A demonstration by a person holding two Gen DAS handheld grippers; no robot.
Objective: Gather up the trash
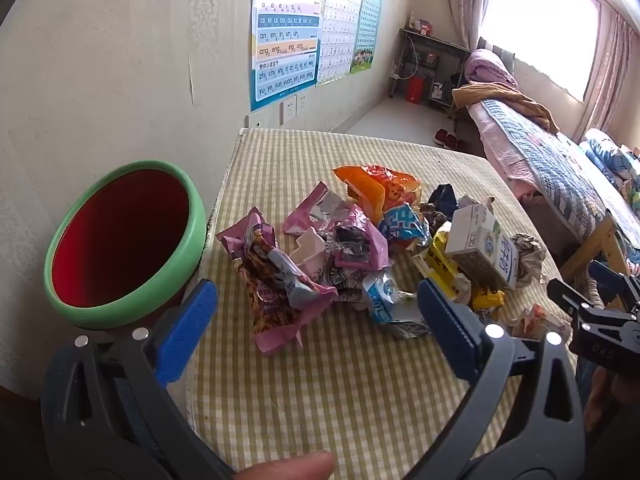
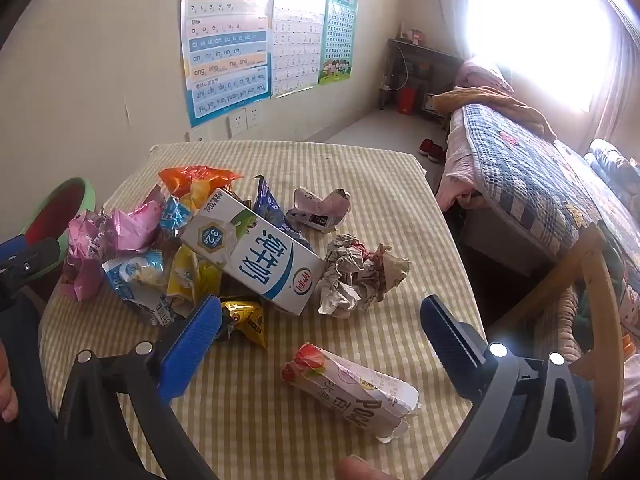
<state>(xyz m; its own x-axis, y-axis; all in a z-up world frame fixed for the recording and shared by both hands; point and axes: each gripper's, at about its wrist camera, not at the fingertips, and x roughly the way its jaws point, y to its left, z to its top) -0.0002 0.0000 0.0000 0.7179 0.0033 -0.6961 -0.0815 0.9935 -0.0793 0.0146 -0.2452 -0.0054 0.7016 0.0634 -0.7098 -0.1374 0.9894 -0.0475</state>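
A heap of trash lies on the checked table [image 1: 320, 392]: pink wrappers [image 1: 276, 280], an orange bag [image 1: 372, 188], a white and blue milk carton [image 2: 256, 256], crumpled paper [image 2: 356, 276] and a strawberry wrapper [image 2: 348, 388]. A red bin with a green rim [image 1: 120, 240] stands off the table's left edge. My left gripper [image 1: 316, 316] hovers open in front of the pink wrappers, nothing between its blue pads. My right gripper [image 2: 320, 328] is open too, above the strawberry wrapper and near a yellow wrapper [image 2: 244, 318].
A wall with posters [image 1: 288, 40] and sockets rises behind the table. A bed with a quilt [image 2: 532, 184] stands to the right, a wooden chair frame [image 2: 600, 280] beside the table's right edge. The right gripper's body [image 1: 600, 320] shows at the right of the left wrist view.
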